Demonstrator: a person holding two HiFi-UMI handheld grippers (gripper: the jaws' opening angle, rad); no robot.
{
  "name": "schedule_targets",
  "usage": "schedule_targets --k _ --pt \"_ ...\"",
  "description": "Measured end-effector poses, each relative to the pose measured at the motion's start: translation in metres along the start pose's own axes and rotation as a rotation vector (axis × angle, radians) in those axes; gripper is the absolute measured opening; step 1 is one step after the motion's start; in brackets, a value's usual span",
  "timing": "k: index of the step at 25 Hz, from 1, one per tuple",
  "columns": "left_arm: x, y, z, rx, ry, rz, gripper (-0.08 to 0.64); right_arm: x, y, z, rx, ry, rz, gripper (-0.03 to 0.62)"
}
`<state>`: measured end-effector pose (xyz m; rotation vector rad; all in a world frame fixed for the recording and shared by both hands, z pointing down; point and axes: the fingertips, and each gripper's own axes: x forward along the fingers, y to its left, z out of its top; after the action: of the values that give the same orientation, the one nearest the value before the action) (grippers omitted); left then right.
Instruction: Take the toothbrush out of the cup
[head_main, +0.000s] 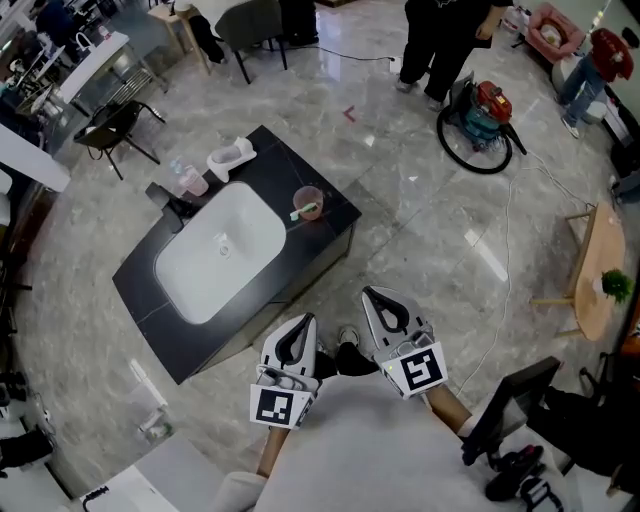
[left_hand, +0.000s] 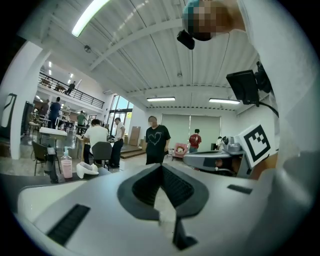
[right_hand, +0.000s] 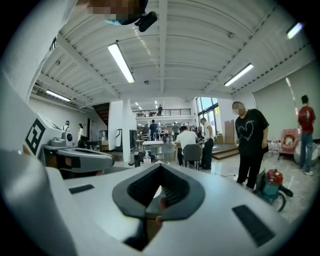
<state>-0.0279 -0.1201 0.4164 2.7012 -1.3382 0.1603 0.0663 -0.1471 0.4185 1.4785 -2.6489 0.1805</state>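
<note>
Black rectangular counter (head_main: 275, 160) on a glossy pale grey stone floor (head_main: 420, 230). Sunk into the middle and taking up most of the top, a white basin (head_main: 218, 250) with rounded corners. At the far edge behind the basin, a black tap (head_main: 172, 203), with a pink bottle (head_main: 191, 182) just beside it on the right. Close to the far right corner, a white curved holder (head_main: 232, 157). Toward the near right corner, just off the basin's rim, a translucent pink cup (head_main: 308, 202), upright, well apart from bottle and holder
</note>
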Motion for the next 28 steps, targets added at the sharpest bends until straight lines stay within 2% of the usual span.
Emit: schedule_targets --k 1,4,6,9,12,14,17,19,21,23,25,28 --pt "0.001 0.003 0.0 -0.005 0.005 0.004 0.003 0.006 -0.001 0.002 -0.001 -0.009 -0.002 0.003" --pt "0.003 0.009 0.005 -0.09 0.0 0.022 0.003 0.019 -0.002 0.0 0.004 -0.01 -0.004 0.005" --pt "0.002 0.015 0.002 -0.047 0.014 0.005 0.003 0.027 -0.002 -0.004 0.011 0.011 -0.009 0.005" --pt "0.003 0.022 0.005 -0.017 0.014 -0.011 0.003 0.043 -0.005 0.008 -0.006 -0.081 -0.013 0.004" --pt "0.004 0.03 0.003 -0.107 0.036 0.03 0.003 0.062 -0.011 0.005 -0.038 -0.092 -0.014 0.005" --pt "0.002 0.035 -0.001 -0.16 0.053 0.061 0.003 0.074 -0.015 -0.005 -0.079 -0.061 -0.002 0.005" --pt "-0.003 0.04 -0.009 -0.166 0.075 0.081 0.003 0.095 -0.021 -0.032 -0.202 0.054 0.044 0.005" --pt "-0.008 0.042 -0.017 -0.131 0.088 0.083 0.003 0.109 -0.024 -0.047 -0.217 0.095 0.064 0.005" --pt "-0.012 0.043 -0.024 -0.147 0.108 0.098 0.003 0.125 -0.026 -0.062 -0.2 0.128 0.082 0.006" --pt "-0.015 0.046 -0.03 -0.157 0.128 0.113 0.003 0.141 -0.026 -0.073 -0.228 0.163 0.105 0.006" --pt "-0.019 0.05 -0.036 -0.136 0.139 0.124 0.003 0.155 -0.025 -0.083 -0.271 0.192 0.121 0.048" --pt "-0.019 0.052 -0.039 -0.179 0.158 0.152 0.003 0.174 -0.025 -0.099 -0.274 0.207 0.123 0.067"
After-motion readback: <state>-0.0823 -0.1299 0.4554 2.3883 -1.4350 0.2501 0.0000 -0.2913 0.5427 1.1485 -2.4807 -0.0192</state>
